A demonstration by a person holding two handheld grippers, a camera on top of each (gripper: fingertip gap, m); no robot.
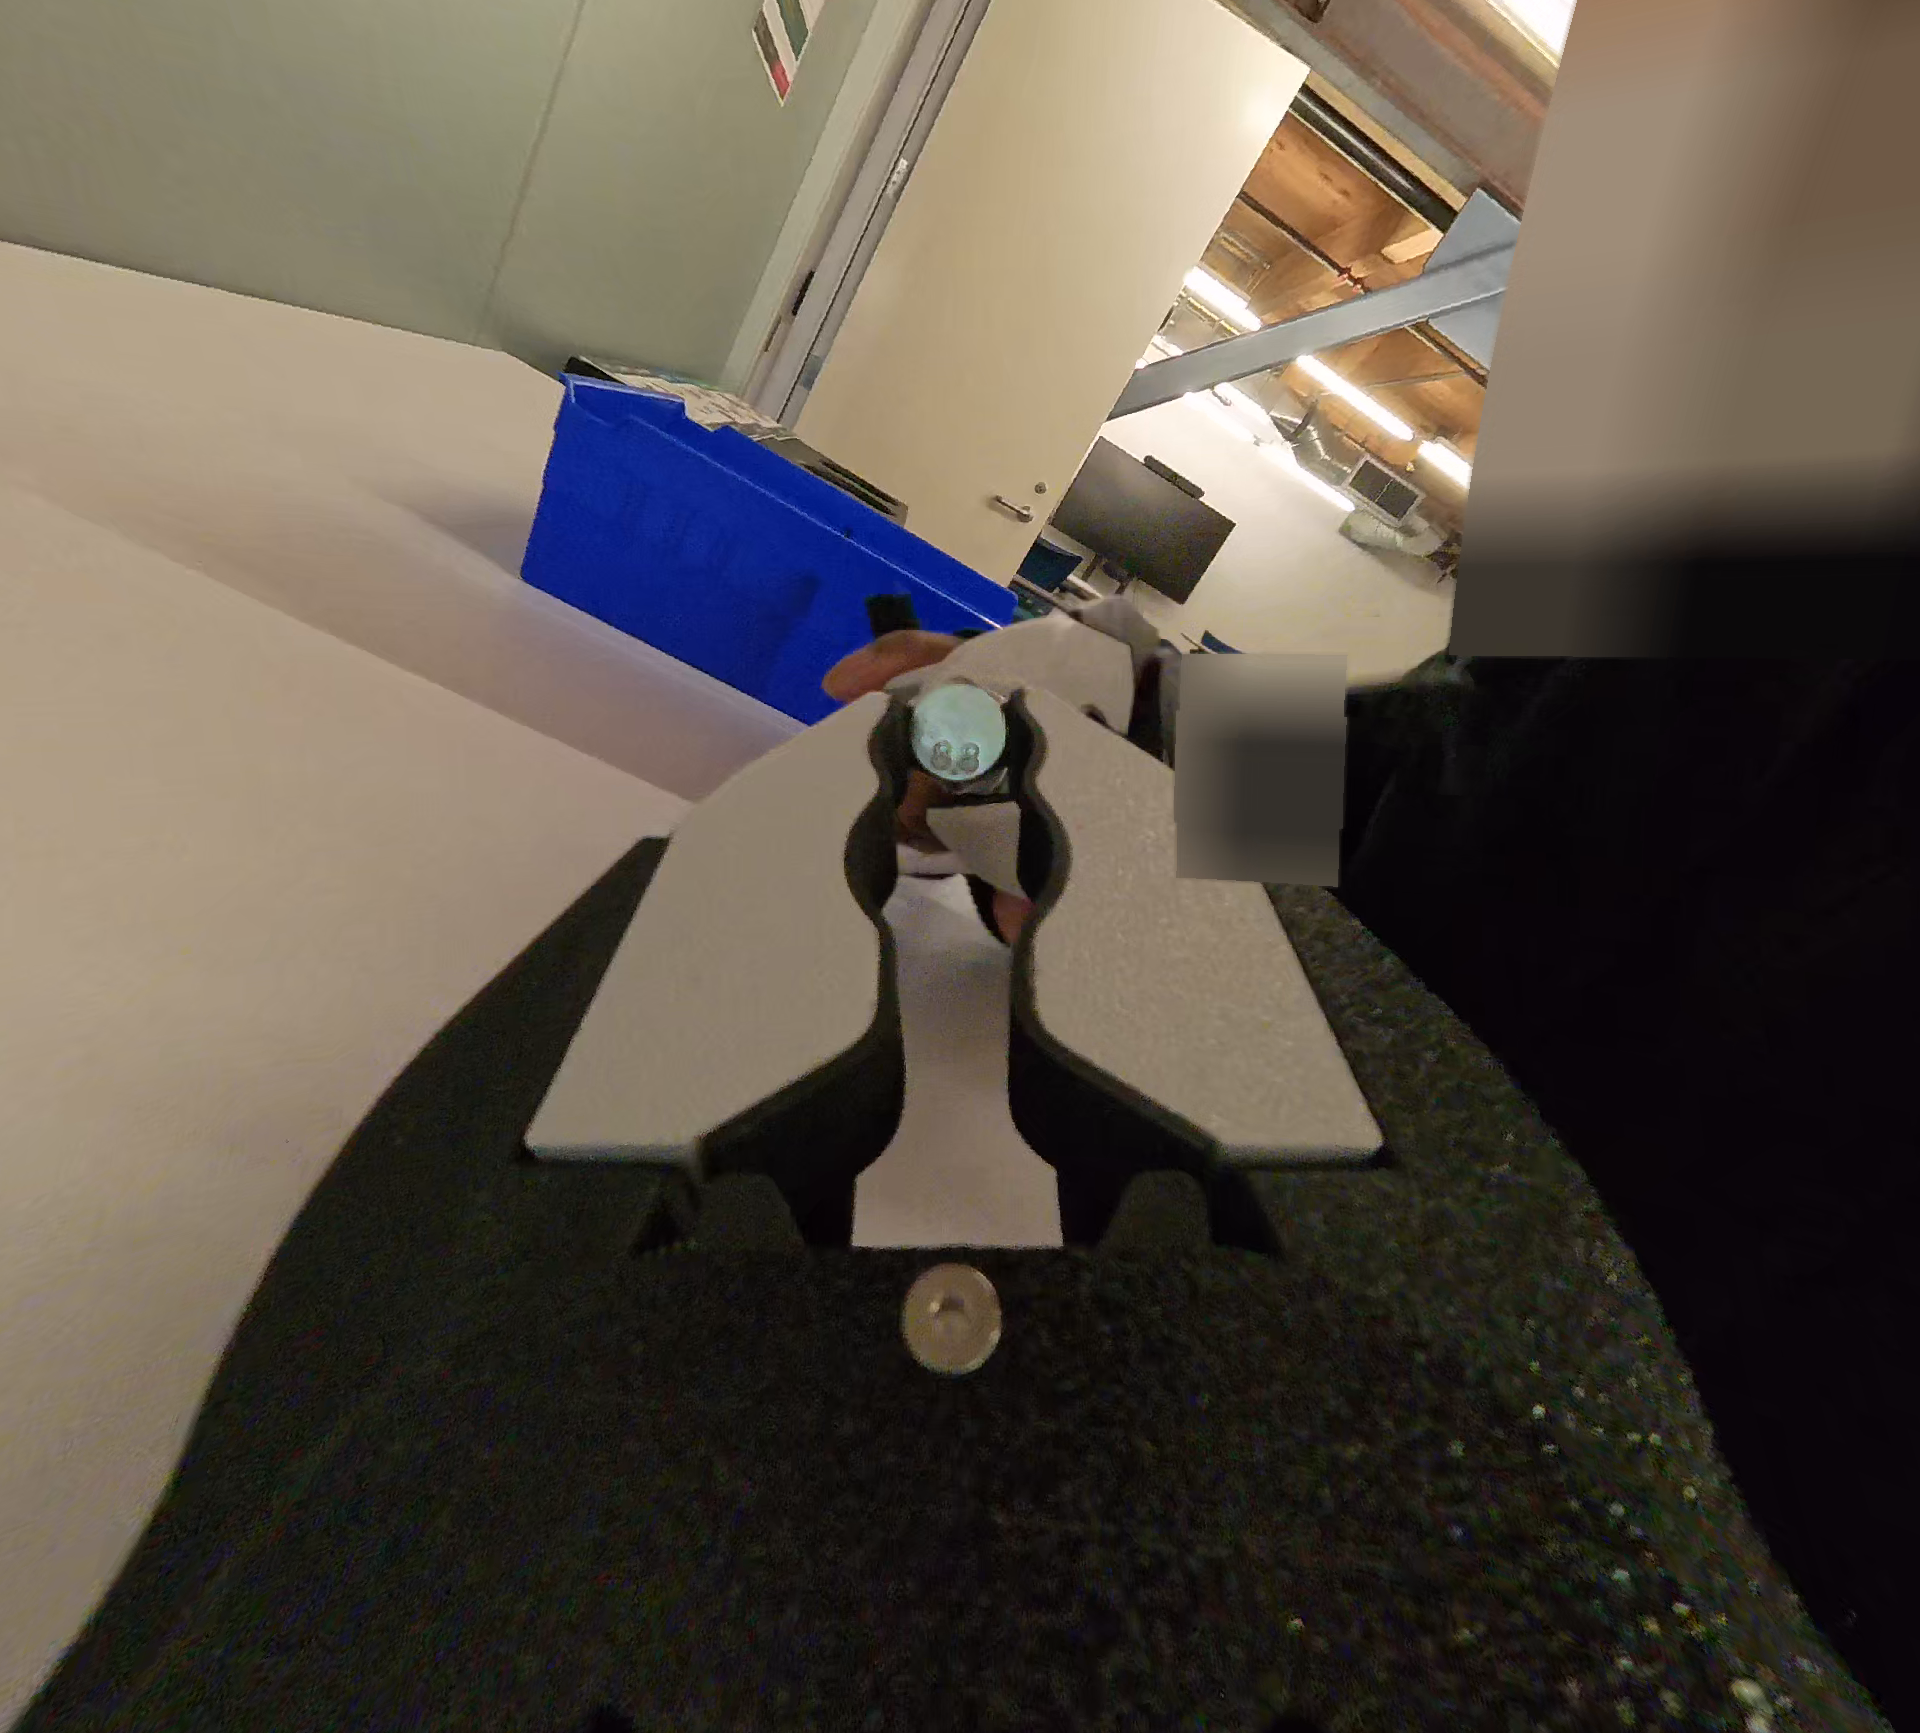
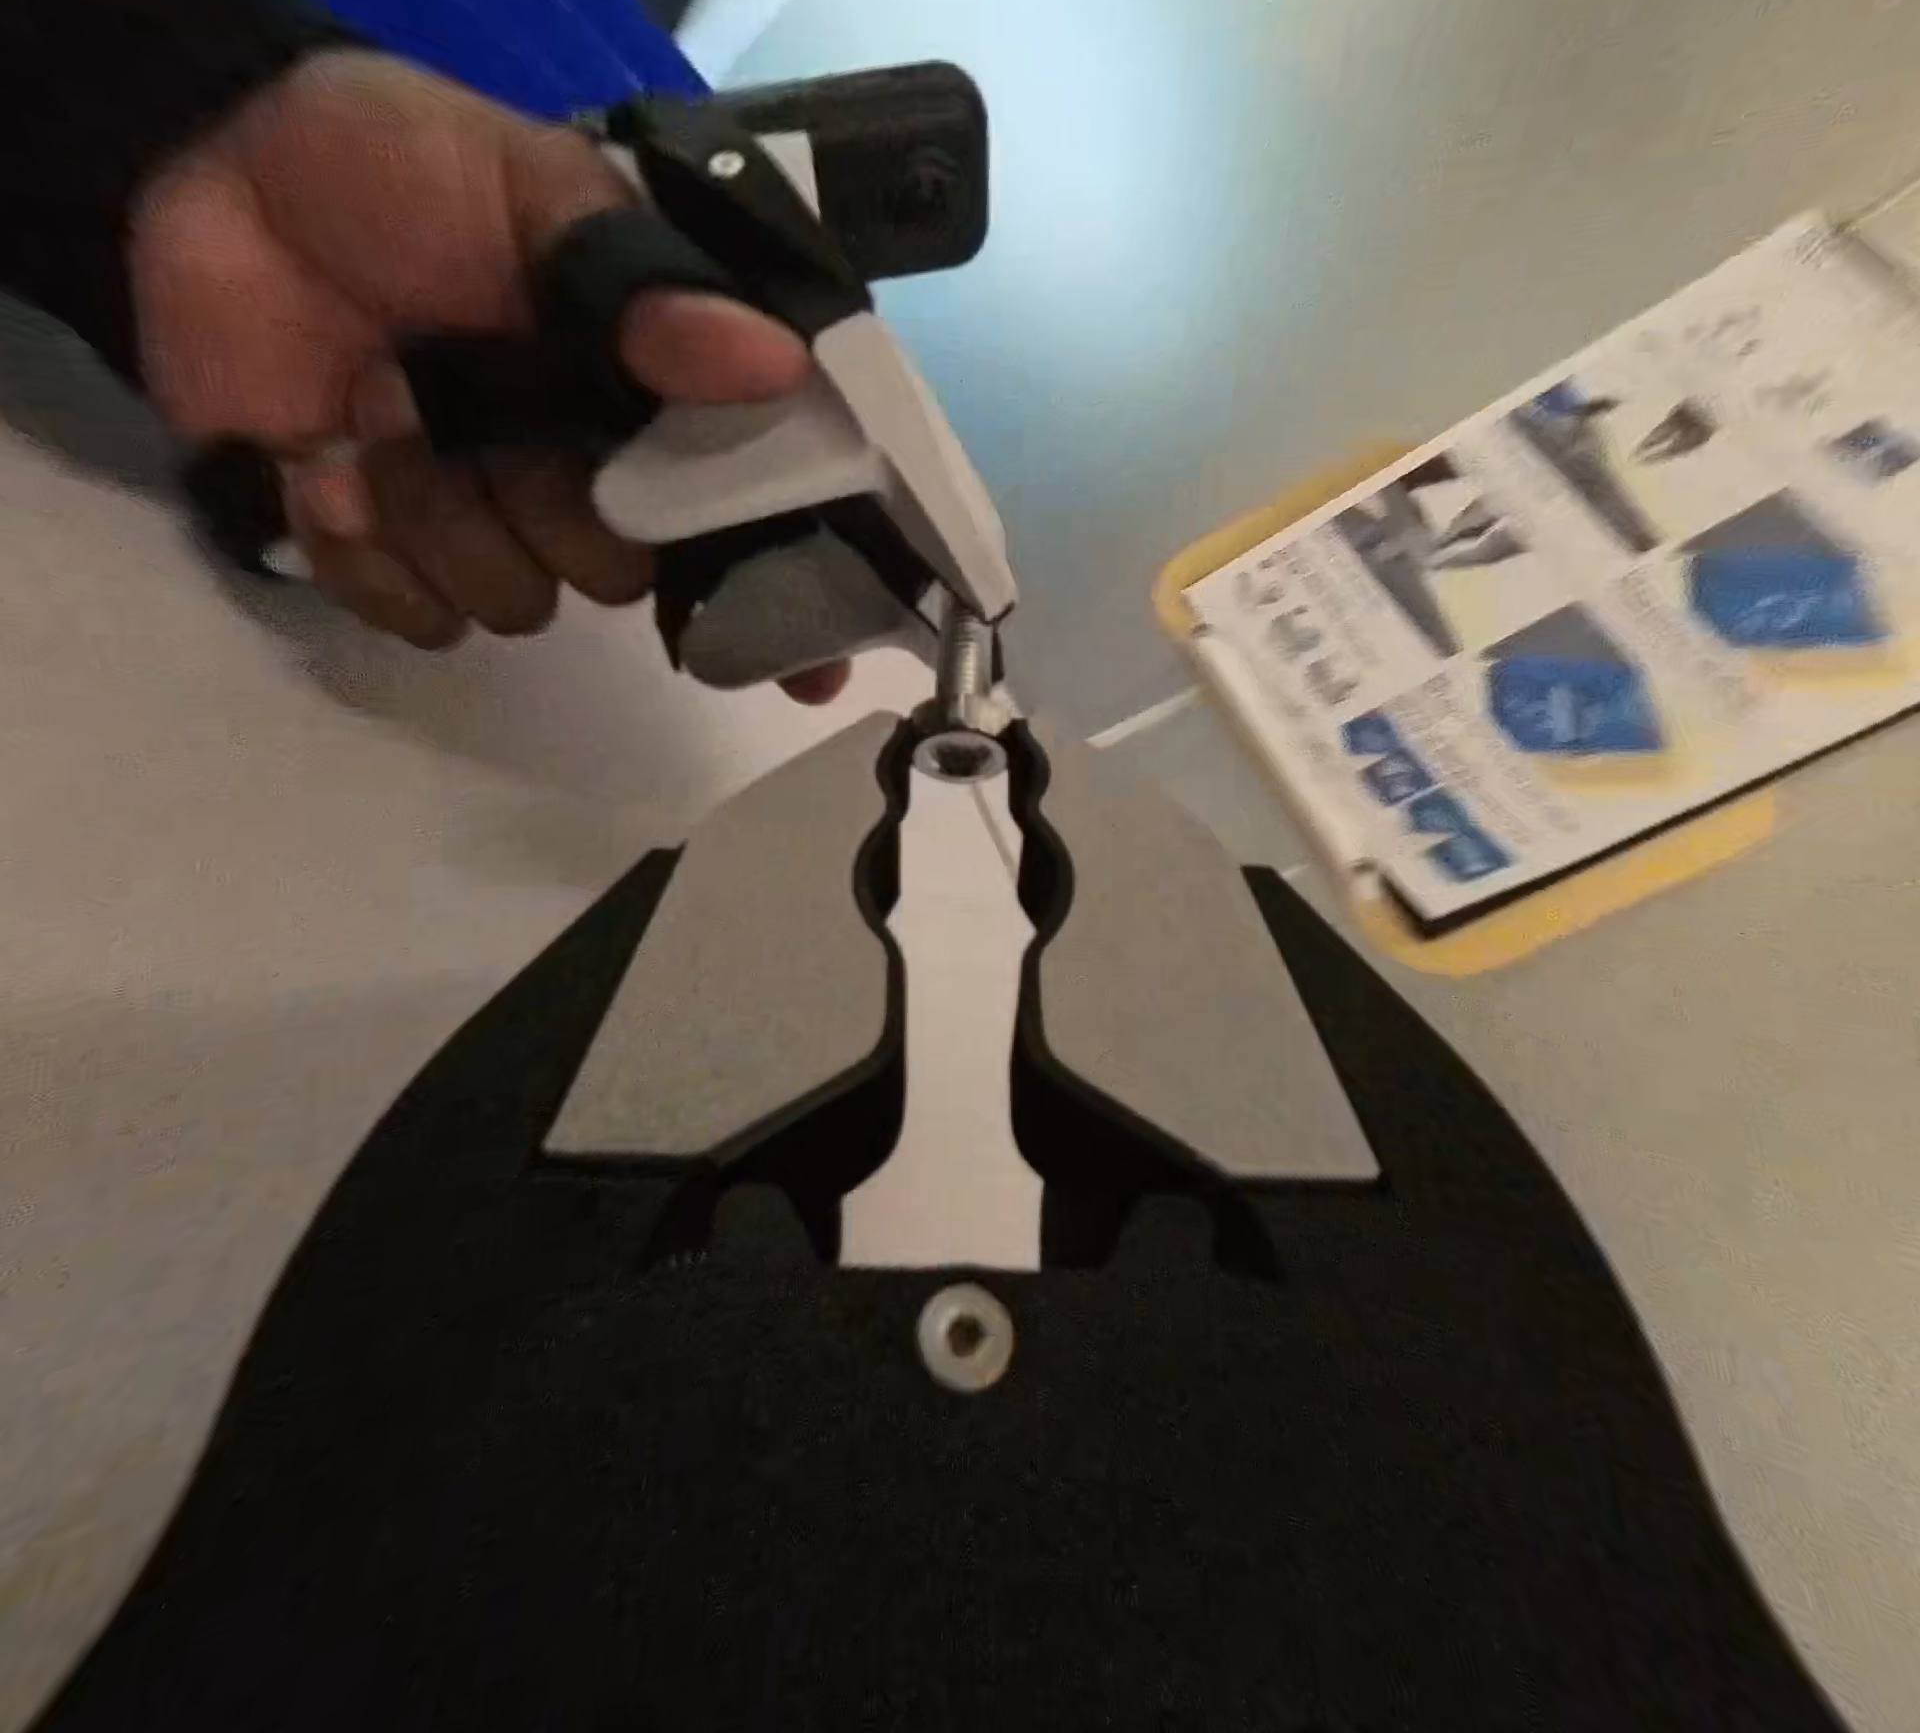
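Two hand-held tools meet tip to tip over a pale table (image 2: 312,852), both clamped on one silver bolt (image 2: 961,660).

In the right wrist view, the right tool (image 2: 958,753) is clenched on the bolt's head end: the round head, with a dark socket in its face, sits between the two black-lined fingertips (image 2: 1023,753). The bolt's threaded shank rises from there into the left tool (image 2: 971,603), which comes in from the upper left with its grey fingers closed on the shank. A hand (image 2: 343,353) in a dark sleeve grips that tool's black handle, and a small black camera (image 2: 904,177) rides on top of it.

In the left wrist view, the left tool (image 1: 958,738) grasps the same bolt (image 1: 958,733) at its fingertips; the bolt's round, pale end face points back at the camera. Just behind the bolt, the right tool's grey fingers (image 1: 1039,665) and part of the hand holding it show.

Beyond the bolt, to its upper left in the left wrist view, a blue plastic bin (image 1: 717,540) stands on the table. To the right of the bolt in the right wrist view lies a printed sheet (image 2: 1558,603), edged with yellow tape and blurred.
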